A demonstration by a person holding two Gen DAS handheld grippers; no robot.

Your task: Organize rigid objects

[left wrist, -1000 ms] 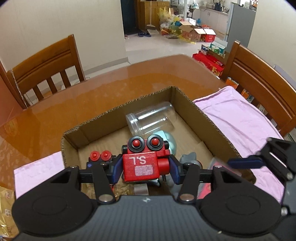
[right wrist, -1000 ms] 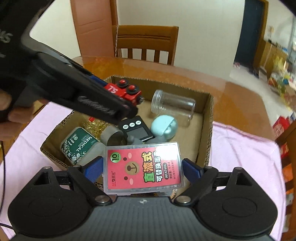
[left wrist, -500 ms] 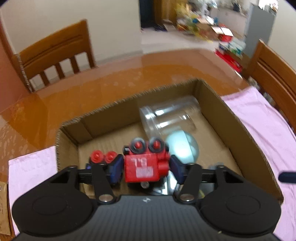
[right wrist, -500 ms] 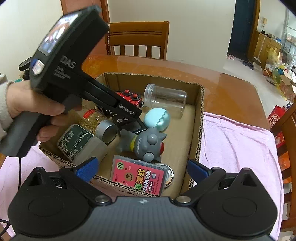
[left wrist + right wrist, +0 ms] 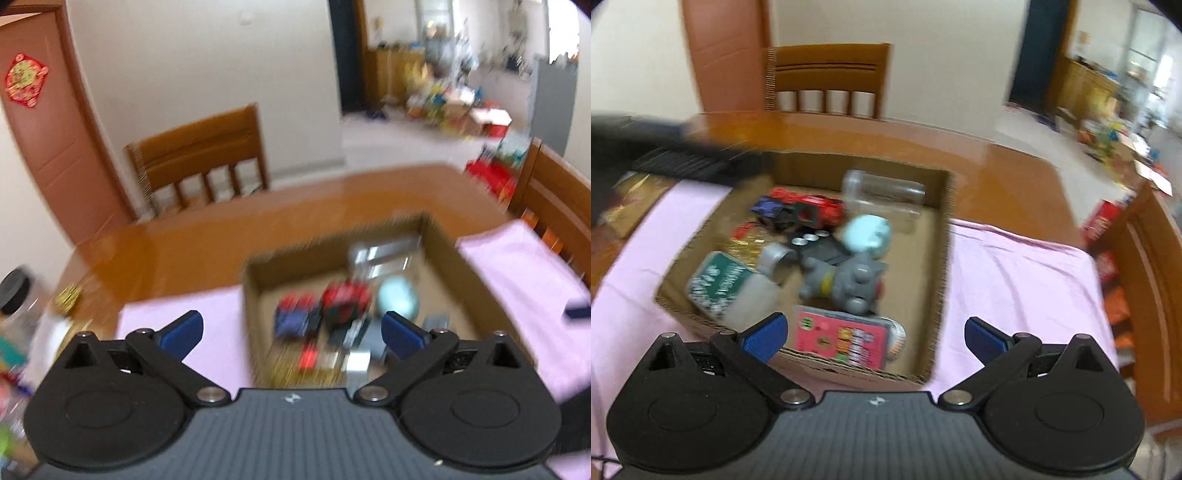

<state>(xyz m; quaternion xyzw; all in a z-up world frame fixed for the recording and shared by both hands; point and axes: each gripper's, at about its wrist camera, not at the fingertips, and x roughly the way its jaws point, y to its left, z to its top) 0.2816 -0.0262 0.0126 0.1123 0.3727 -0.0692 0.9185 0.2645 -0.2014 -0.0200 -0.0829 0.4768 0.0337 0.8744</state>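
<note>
Both jaws stand apart: our left gripper (image 5: 291,330) is opening, nothing between its pads, and our right gripper (image 5: 873,336) is spread wide and empty above the cardboard box (image 5: 945,236). Inside the box lie the red toy robot (image 5: 812,210), clear jar (image 5: 886,195), grey figure (image 5: 846,280), pink card pack (image 5: 842,338) and green tin (image 5: 716,280). Under the box lies a pink cloth (image 5: 1015,280).
</note>
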